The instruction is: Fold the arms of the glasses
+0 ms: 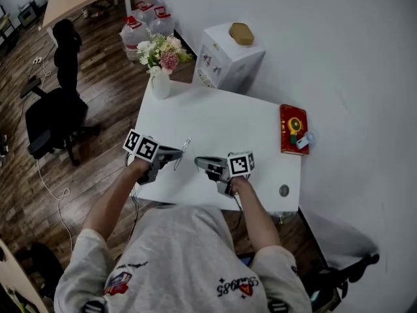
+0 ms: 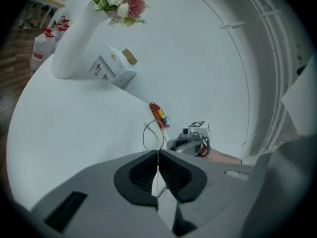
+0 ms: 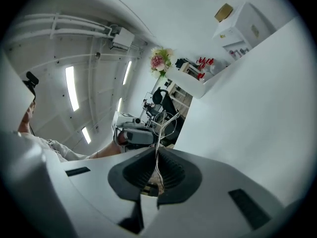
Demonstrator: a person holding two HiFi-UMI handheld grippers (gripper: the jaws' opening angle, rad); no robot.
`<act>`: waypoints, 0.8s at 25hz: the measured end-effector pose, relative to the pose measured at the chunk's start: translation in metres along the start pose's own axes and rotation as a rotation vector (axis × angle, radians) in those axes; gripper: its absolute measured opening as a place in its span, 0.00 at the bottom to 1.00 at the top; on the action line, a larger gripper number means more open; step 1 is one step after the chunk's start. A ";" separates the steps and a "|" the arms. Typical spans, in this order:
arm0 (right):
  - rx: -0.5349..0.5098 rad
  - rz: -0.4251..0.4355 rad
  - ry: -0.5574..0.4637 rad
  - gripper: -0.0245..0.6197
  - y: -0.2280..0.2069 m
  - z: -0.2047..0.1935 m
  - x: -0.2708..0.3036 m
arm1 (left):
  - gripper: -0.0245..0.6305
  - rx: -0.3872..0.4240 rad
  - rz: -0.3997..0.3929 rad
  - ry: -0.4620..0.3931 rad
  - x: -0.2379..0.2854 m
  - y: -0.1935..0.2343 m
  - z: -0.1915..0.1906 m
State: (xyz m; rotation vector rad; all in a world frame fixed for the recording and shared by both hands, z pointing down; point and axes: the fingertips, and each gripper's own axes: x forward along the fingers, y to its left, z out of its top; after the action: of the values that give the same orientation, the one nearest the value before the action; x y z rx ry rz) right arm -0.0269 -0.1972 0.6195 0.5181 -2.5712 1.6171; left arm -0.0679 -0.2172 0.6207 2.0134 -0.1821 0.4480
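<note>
My left gripper (image 1: 174,155) and my right gripper (image 1: 199,163) point at each other above the near part of the white desk (image 1: 215,119), the thin wire glasses (image 1: 186,146) at their tips between them. A vase of flowers (image 1: 159,85) stands at the desk's far left corner, a red box (image 1: 292,129) lies by its right edge, and a black office chair (image 1: 55,113) stands on the wooden floor (image 1: 98,57) to the left.

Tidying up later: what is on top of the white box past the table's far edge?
A small brown lump sits on top of the white box, nothing else. The box looks closed, so its inside is hidden.
</note>
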 end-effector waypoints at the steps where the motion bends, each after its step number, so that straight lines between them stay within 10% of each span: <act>1: -0.011 0.017 -0.023 0.06 0.003 0.002 0.004 | 0.06 -0.003 -0.002 -0.011 0.001 -0.001 0.002; 20: 0.019 0.032 -0.199 0.07 0.005 0.011 0.026 | 0.06 -0.074 -0.052 -0.112 0.010 -0.008 0.016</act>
State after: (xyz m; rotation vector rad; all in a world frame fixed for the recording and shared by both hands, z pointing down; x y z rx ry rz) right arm -0.0516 -0.2116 0.6157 0.6754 -2.7185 1.6814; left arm -0.0523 -0.2267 0.6111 1.9668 -0.2120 0.2920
